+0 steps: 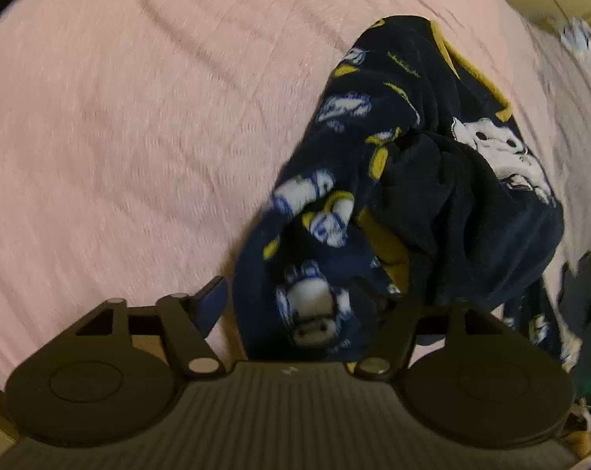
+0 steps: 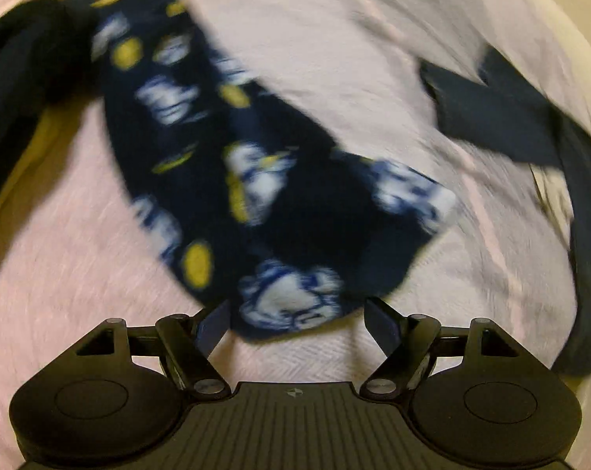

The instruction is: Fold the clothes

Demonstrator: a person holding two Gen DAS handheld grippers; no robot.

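A navy fleece garment (image 1: 393, 180) with white, blue and yellow cartoon prints lies crumpled on a pink bedspread (image 1: 119, 137). In the left wrist view its near end drapes between my left gripper's fingers (image 1: 211, 303); the jaws stand wide, the right finger hidden under the cloth. In the right wrist view the same printed fleece (image 2: 256, 180) stretches from upper left down to my right gripper (image 2: 295, 321), whose jaws stand wide apart with the cloth's end lying between the fingertips. The view is motion-blurred.
A plain dark navy garment (image 2: 530, 125) lies at the right of the right wrist view on the bedspread (image 2: 354, 58). A dark piece (image 2: 17, 78) lies at the upper left. A white-blue object (image 1: 579, 39) sits at the bed's far right edge.
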